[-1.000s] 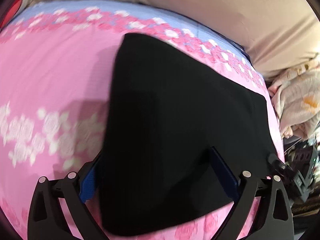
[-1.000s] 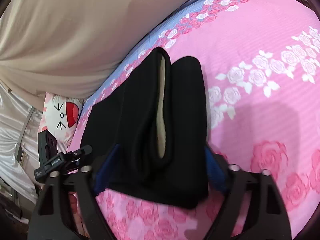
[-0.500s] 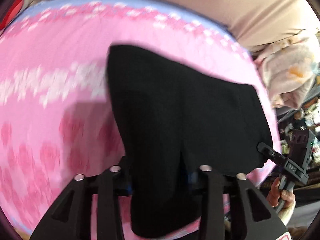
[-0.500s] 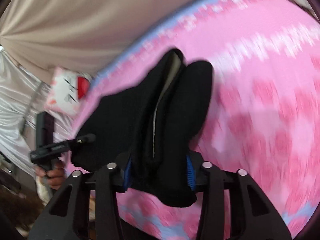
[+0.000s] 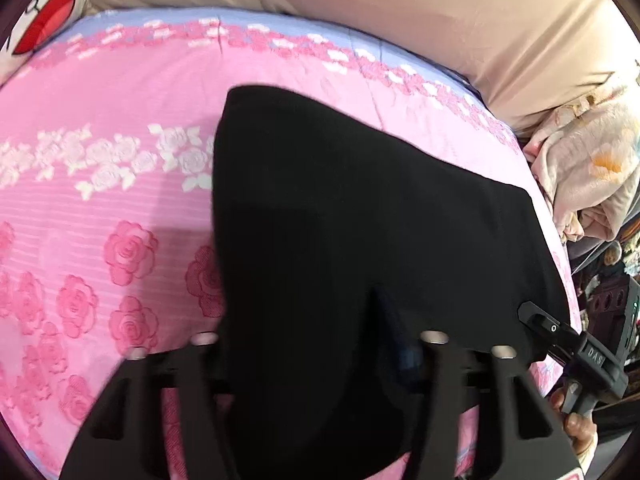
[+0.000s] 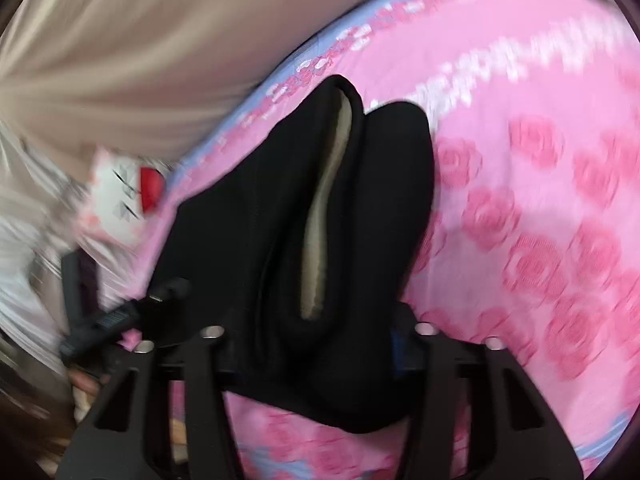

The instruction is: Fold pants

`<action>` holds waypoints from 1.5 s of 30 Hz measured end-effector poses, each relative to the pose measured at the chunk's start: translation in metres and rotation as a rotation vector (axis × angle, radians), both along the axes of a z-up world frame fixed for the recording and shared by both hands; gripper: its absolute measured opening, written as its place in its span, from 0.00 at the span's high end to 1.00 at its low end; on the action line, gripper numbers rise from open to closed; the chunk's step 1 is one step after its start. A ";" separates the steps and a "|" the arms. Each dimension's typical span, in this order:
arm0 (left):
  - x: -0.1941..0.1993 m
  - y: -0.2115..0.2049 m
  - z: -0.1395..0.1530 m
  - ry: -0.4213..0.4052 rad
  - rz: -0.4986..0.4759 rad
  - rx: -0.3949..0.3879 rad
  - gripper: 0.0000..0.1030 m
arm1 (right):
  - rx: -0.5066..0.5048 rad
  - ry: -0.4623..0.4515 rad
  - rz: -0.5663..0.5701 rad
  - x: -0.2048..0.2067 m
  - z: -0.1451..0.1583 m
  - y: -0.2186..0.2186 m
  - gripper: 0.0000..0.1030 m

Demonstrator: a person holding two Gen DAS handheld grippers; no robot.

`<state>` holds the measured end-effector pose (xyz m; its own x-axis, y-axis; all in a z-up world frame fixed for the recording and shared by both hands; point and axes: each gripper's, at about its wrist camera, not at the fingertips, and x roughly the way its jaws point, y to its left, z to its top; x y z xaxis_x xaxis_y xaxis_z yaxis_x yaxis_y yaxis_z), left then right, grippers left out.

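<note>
Holding the near edge of the pants in both grippers, I have the left gripper clamped on black cloth that drapes over and between its fingers, and the right gripper clamped on a thicker bundle with a tan lining strip showing in the fold ahead of it. Ahead of each gripper the pants lie on the pink floral bed, their far end toward the beige headboard cushion.

My worries from here: the right bundle is several layers thick, so I judge an inner layer could slide out and leave the fold uneven. If one gripper travels faster than the other, the edge between them would skew or sag. The right view is blurred, so I cannot judge how deep that bite is. A pile of laundry sits off to the left gripper's right, close enough to snag.
</note>
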<state>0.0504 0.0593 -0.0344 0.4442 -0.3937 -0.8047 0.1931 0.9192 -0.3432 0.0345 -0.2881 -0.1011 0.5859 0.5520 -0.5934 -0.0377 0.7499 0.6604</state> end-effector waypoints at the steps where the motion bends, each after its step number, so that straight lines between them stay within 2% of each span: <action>1: -0.002 0.001 0.003 -0.005 0.000 0.001 0.68 | -0.009 -0.005 -0.002 -0.002 0.001 0.001 0.58; 4: -0.008 -0.004 0.013 -0.024 -0.010 0.021 0.72 | -0.029 -0.023 -0.005 -0.005 0.010 0.008 0.59; 9: -0.016 -0.014 0.025 -0.066 -0.018 0.090 0.73 | -0.050 -0.032 -0.003 -0.008 0.018 0.010 0.59; 16: -0.028 -0.014 0.036 -0.097 -0.032 0.133 0.73 | -0.062 -0.064 0.005 -0.019 0.031 0.017 0.60; 23: -0.047 -0.007 0.055 -0.134 -0.046 0.127 0.73 | -0.067 -0.089 0.021 -0.040 0.049 0.025 0.60; 29: -0.070 0.003 0.097 -0.209 -0.078 0.089 0.73 | -0.067 -0.174 0.039 -0.062 0.089 0.030 0.61; 33: -0.078 0.006 0.134 -0.300 -0.095 0.070 0.73 | -0.081 -0.285 0.037 -0.067 0.131 0.027 0.61; 38: -0.076 0.005 0.196 -0.494 -0.104 0.065 0.73 | -0.137 -0.455 0.036 -0.057 0.192 0.030 0.61; 42: -0.056 0.002 0.245 -0.656 -0.087 0.054 0.73 | -0.195 -0.625 0.026 -0.032 0.244 0.034 0.61; 45: -0.031 -0.004 0.269 -0.751 -0.054 0.054 0.73 | -0.229 -0.719 0.011 -0.001 0.274 0.037 0.61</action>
